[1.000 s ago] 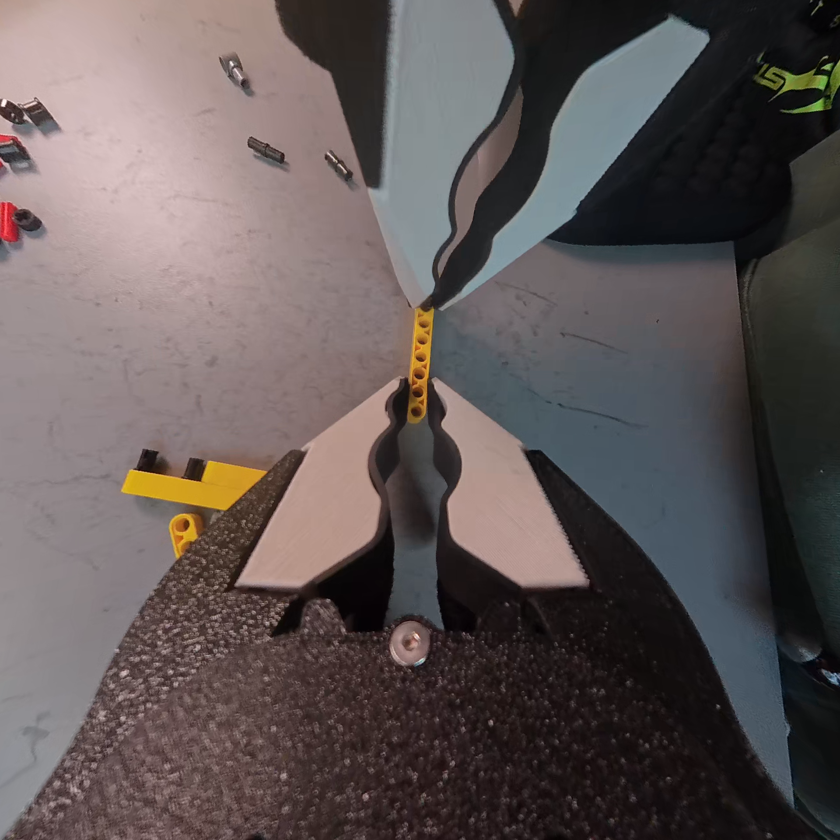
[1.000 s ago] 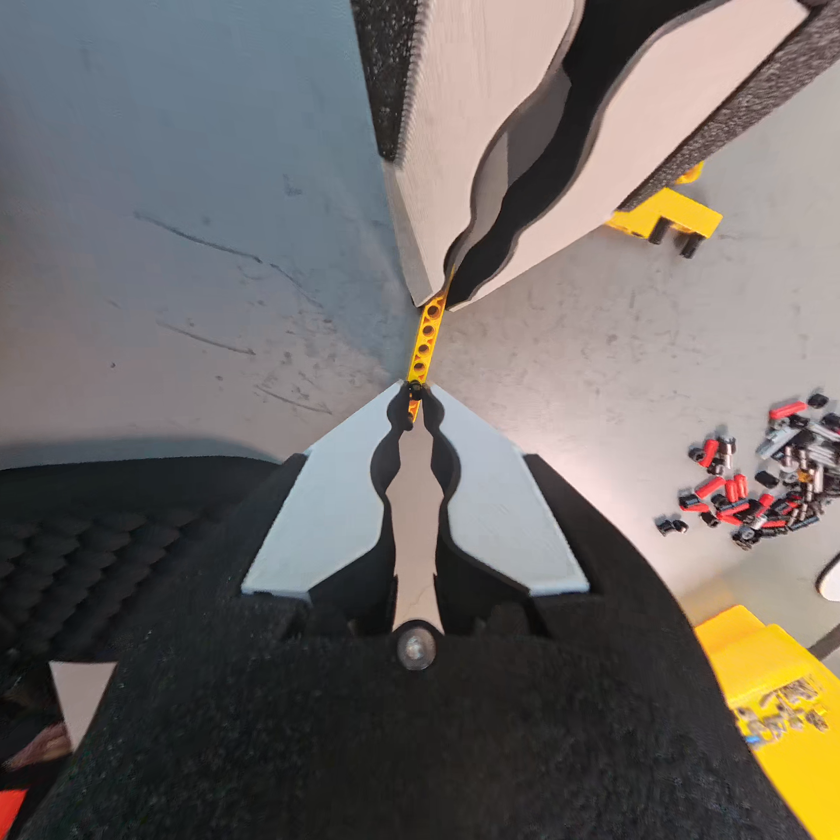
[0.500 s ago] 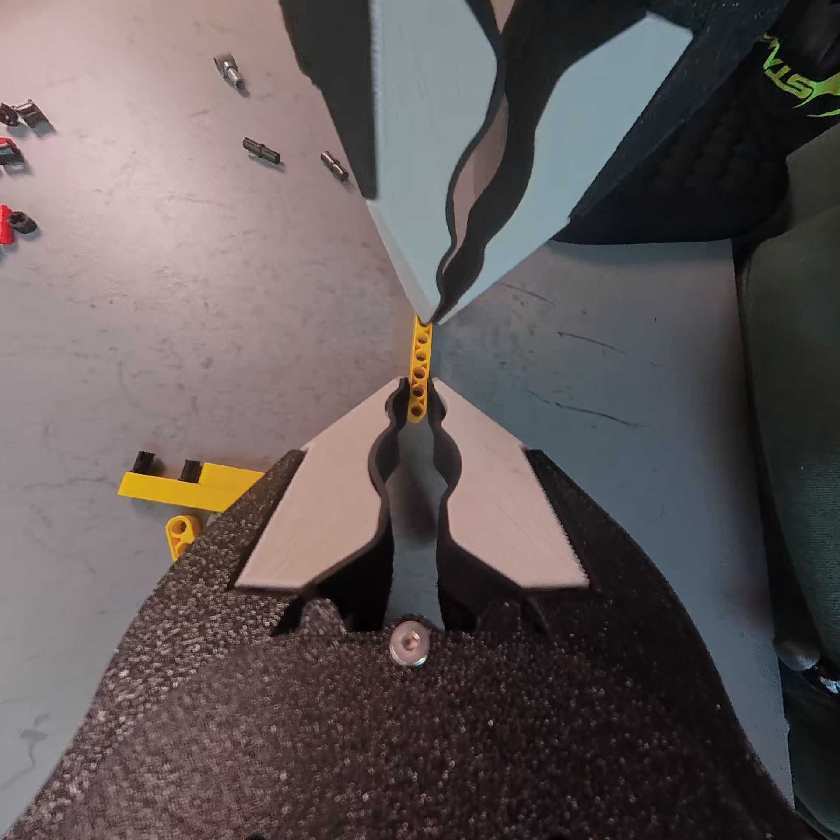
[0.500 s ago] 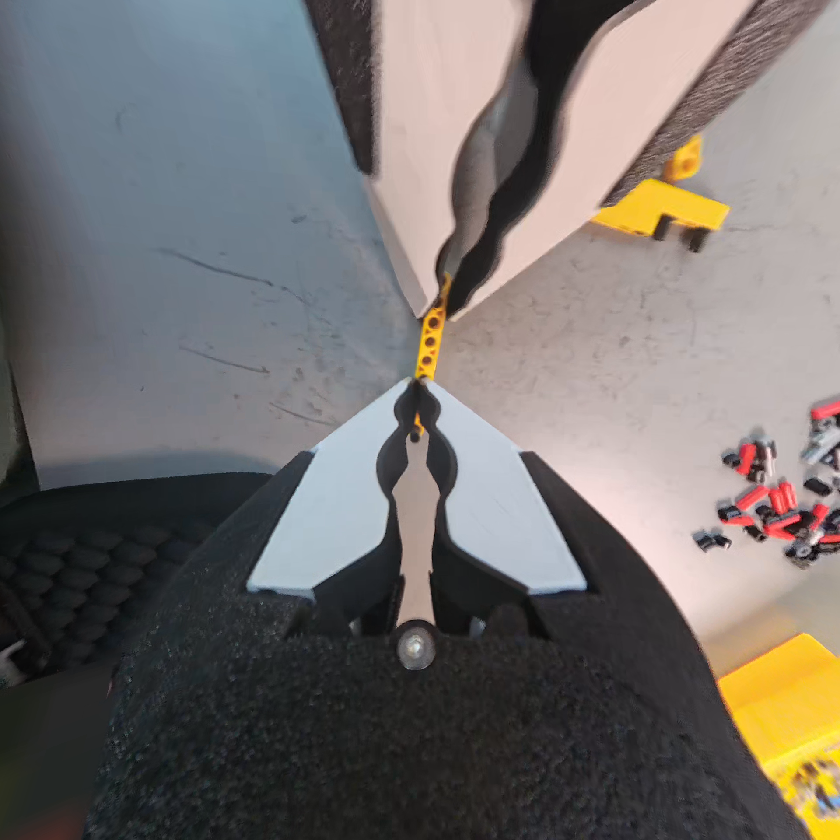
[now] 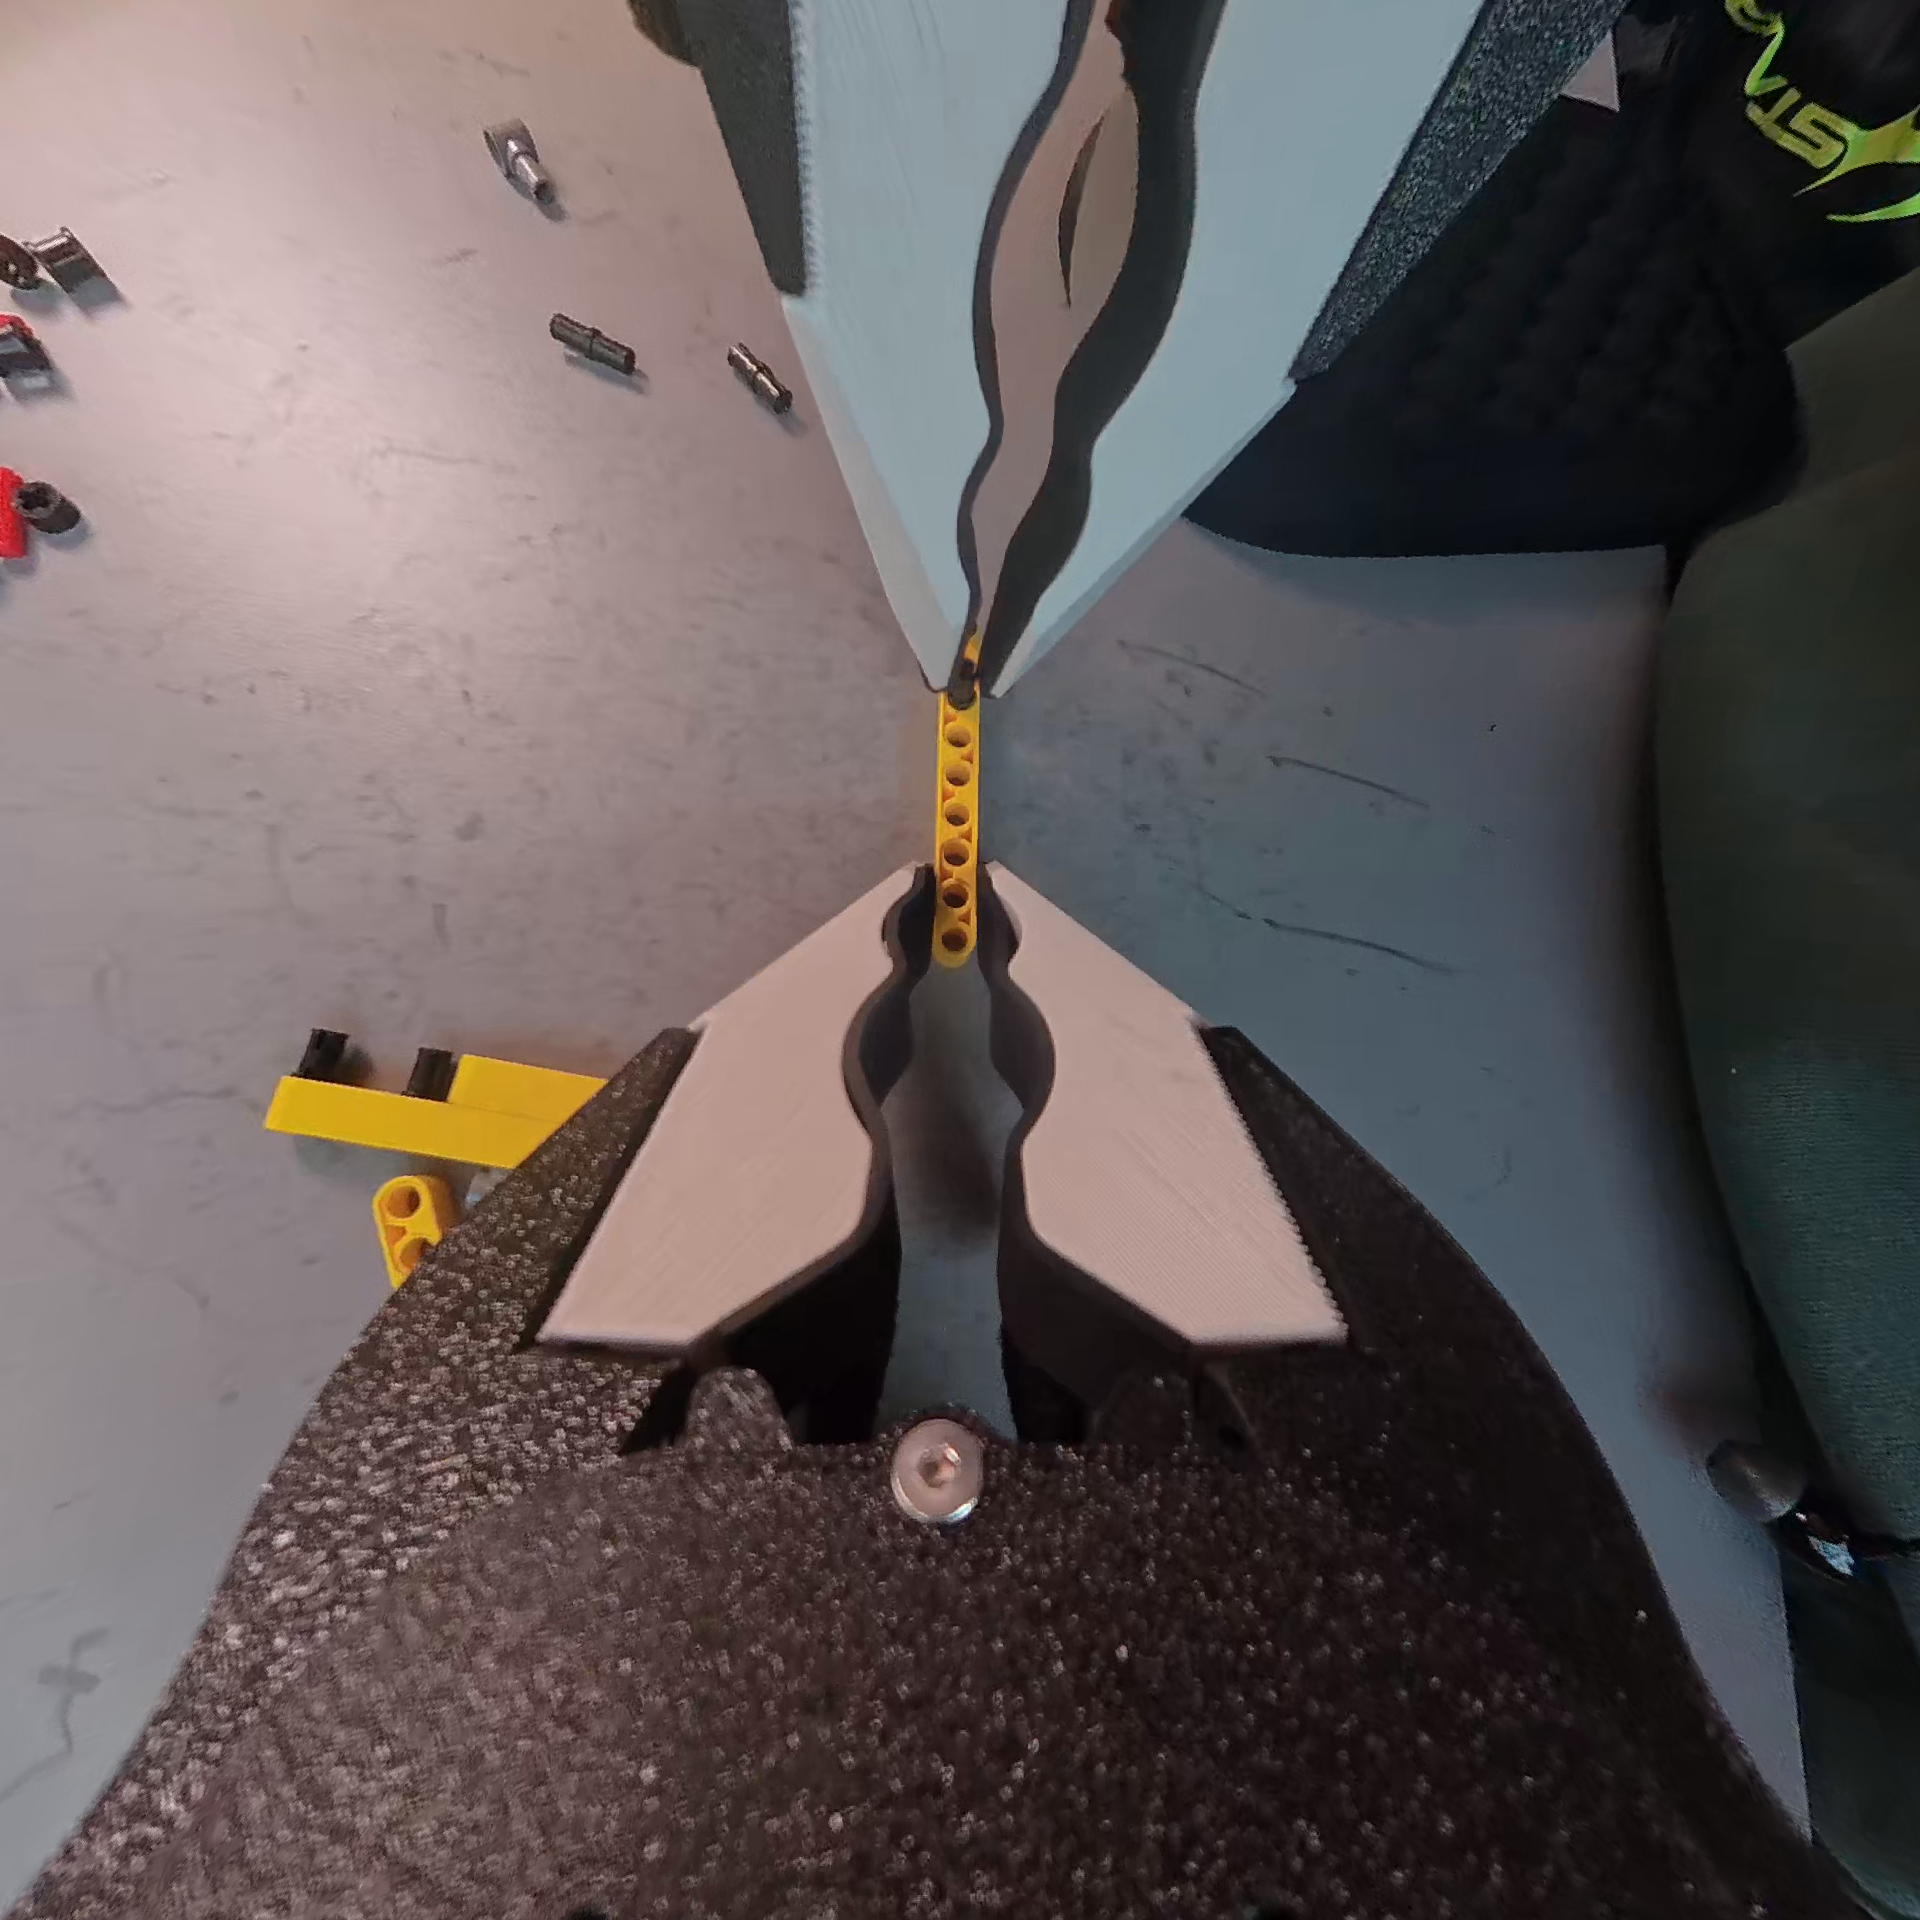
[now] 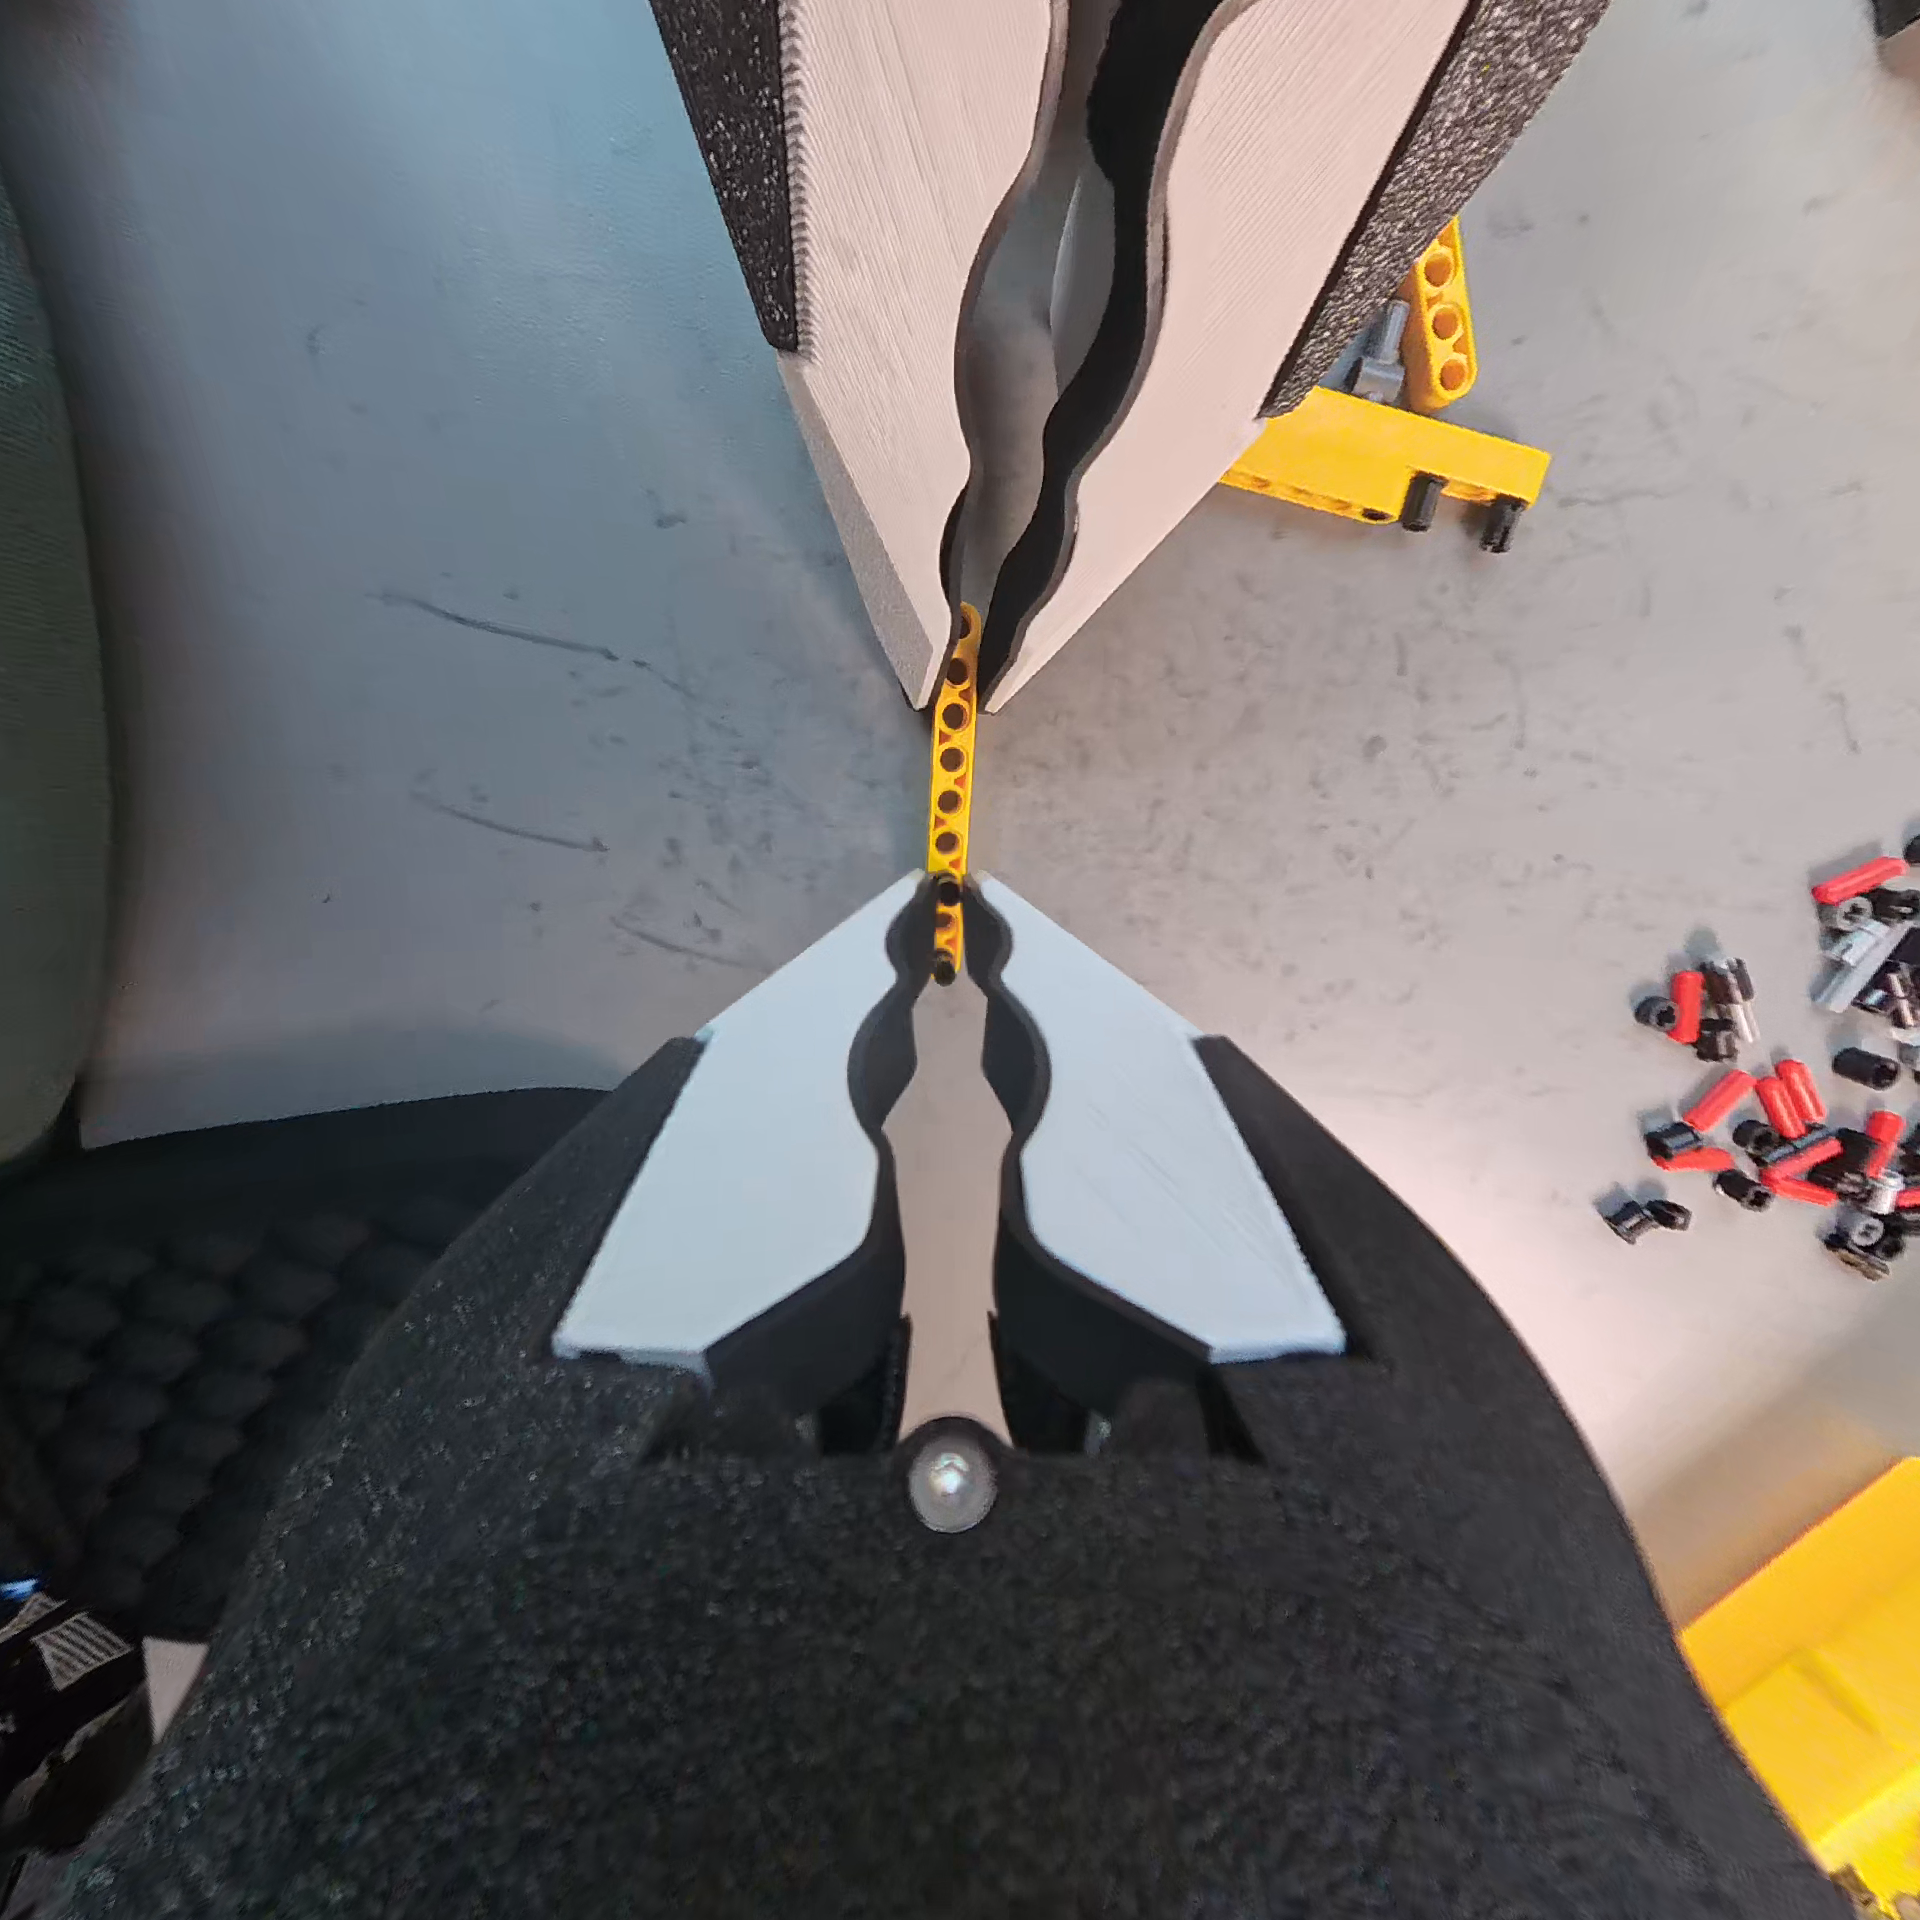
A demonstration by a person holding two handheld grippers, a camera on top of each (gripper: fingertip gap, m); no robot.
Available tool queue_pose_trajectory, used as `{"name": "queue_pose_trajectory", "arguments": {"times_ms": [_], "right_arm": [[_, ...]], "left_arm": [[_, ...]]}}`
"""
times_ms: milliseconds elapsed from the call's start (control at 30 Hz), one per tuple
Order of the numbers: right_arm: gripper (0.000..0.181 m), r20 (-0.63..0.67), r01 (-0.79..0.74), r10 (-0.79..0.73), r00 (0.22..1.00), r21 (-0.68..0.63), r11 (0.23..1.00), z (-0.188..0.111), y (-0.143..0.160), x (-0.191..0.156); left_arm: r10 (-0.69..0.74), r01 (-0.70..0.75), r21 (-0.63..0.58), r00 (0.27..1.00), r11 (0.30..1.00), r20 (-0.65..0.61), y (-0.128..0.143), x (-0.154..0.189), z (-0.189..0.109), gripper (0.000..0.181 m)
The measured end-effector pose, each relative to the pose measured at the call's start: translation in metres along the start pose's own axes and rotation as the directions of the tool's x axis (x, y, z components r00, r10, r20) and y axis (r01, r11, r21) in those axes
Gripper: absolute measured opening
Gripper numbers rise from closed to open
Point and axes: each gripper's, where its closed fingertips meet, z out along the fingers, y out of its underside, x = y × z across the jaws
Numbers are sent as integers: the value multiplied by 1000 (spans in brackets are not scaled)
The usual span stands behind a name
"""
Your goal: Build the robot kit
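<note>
A thin yellow beam with a row of holes [image 5: 957,800] is held above the grey table between both grippers. My left gripper [image 5: 954,883] is shut on its near end. The right gripper [image 5: 966,681] comes from the top of the left wrist view and is shut on the far end. In the right wrist view, my right gripper [image 6: 948,883] pinches the beam [image 6: 951,790] at an end with small black pins in its holes. The left gripper [image 6: 961,696] grips the other end there.
A yellow block assembly with black pins [image 5: 416,1117] and a small yellow piece [image 5: 414,1221] lie left of my left gripper. Loose black pins [image 5: 592,343] lie farther off. A pile of red and black pins [image 6: 1808,1122] and a yellow bin [image 6: 1818,1662] are at the right. A dark padded seat [image 5: 1507,312] borders the table edge. My left and right fingertips are right by each other.
Both grippers stay shut on the beam. In the right wrist view the beam has swung from leaning right to nearly straight, and the left gripper has shifted slightly.
</note>
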Motion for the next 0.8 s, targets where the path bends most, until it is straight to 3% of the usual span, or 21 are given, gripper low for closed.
{"name": "queue_pose_trajectory", "arguments": {"times_ms": [400, 500, 600, 733, 800], "right_arm": [[2, 10, 46, -45, 999, -63, 997, 4, 0, -3], [4, -54, 39, -37, 998, 37, 999, 3, -4, -1], [17, -91, -6, 24, 996, 195, 981, -5, -9, 4], [20, -126, -110, 180, 976, 429, 897, -22, -10, 18], [20, -144, -143, 251, 957, 521, 841, -29, -5, 27]], "left_arm": [[-3, 3, 0, 1000, 1000, 5, 0, 0, 0, 7], [0, 0, -4, 1000, 1000, 6, 3, 0, -3, 7], [-3, 3, -7, 1000, 1000, 20, 4, -1, -5, 7], [-15, 15, -7, 999, 1000, 39, 6, -1, -6, 7], [-31, 31, 5, 999, 1000, 23, 6, 1, -10, 19]]}}
